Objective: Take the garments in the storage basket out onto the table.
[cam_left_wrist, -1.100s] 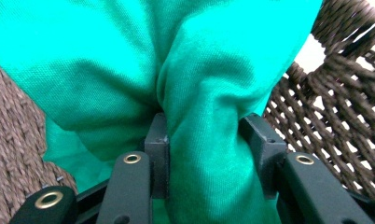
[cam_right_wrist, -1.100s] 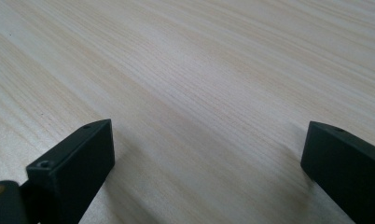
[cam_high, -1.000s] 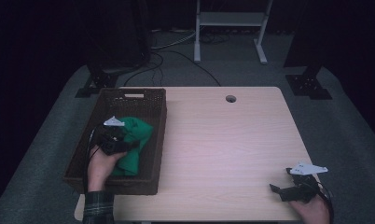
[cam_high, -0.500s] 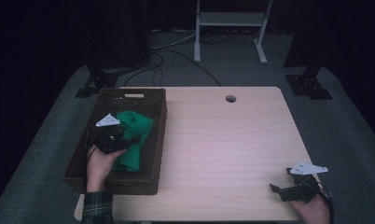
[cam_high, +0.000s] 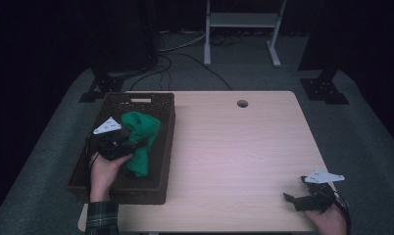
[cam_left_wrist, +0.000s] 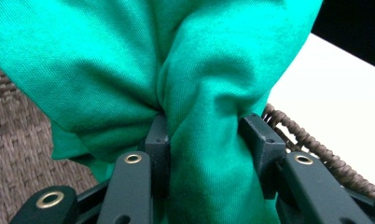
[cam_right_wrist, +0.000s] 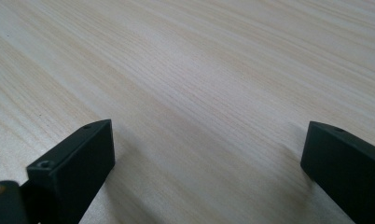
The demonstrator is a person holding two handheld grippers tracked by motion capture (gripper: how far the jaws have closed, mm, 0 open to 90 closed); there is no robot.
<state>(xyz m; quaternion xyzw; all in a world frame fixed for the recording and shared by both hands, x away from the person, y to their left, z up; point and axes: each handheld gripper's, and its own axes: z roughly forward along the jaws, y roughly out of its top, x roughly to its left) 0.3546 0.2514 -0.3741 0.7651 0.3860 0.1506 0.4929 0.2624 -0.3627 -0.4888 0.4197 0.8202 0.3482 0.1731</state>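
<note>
Pale wooden worktop (cam_high: 234,147) in a dark room, wicker basket (cam_high: 151,188) at its left edge. The left gripper (cam_high: 131,146) has its jaws clamped partway on a bunched fold of the green cloth (cam_left_wrist: 209,93), lifted above the basket. Looks like the take-out step; next comes carrying it across the rim onto the worktop. The right gripper (cam_right_wrist: 206,172) rests near the right corner, jaws wide and empty.

- Table (cam_high: 234,147): pale wood-grain top, round hole near far edge.
- Dark woven basket (cam_high: 163,147) on its left part.
- Right gripper (cam_high: 310,199) rests at near right corner.
</note>
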